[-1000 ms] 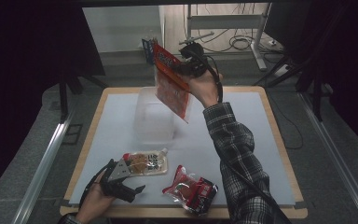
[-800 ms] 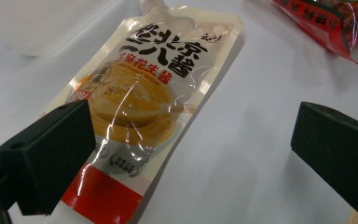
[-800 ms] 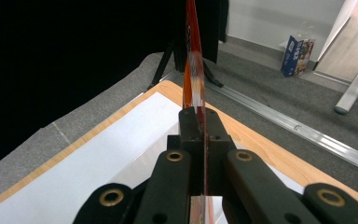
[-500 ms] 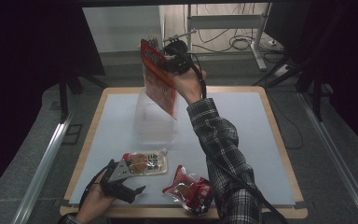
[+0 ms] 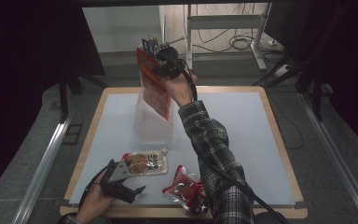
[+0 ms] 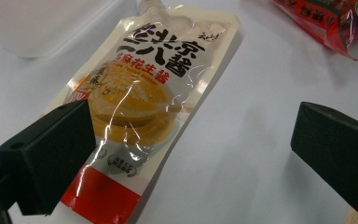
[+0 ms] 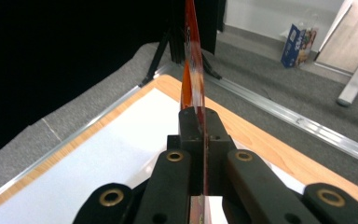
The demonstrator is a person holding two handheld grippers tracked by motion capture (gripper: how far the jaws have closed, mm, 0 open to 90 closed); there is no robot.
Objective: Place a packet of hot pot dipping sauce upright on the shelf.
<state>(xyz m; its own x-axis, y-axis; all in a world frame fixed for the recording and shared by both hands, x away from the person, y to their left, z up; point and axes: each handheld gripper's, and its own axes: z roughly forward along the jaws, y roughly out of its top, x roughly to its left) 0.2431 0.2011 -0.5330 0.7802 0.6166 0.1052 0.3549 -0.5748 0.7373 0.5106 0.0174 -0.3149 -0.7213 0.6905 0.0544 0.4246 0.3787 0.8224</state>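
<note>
My right gripper (image 5: 162,69) is raised over the far middle of the table, shut on a flat orange-red packet (image 5: 152,86). The packet hangs down over a translucent plastic tub (image 5: 153,125). In the right gripper view the packet (image 7: 192,70) stands edge-on between the closed jaws (image 7: 199,117). My left gripper (image 5: 133,178) rests open at the near left edge. A sauce pouch (image 6: 142,105) with a noodle picture lies flat between and beyond its jaws (image 6: 191,156), untouched; it is the pouch (image 5: 145,162) seen from above.
A crinkled red snack packet (image 5: 186,189) lies near the front edge, right of the pouch, and shows as a red packet (image 6: 328,18) in the left gripper view. The white table mat (image 5: 242,126) has free room at right. A blue box (image 7: 298,39) stands on the floor beyond.
My right gripper has carried the orange-red packet leftward, from right of the tub to above it. The left gripper and the pouch have not moved.
</note>
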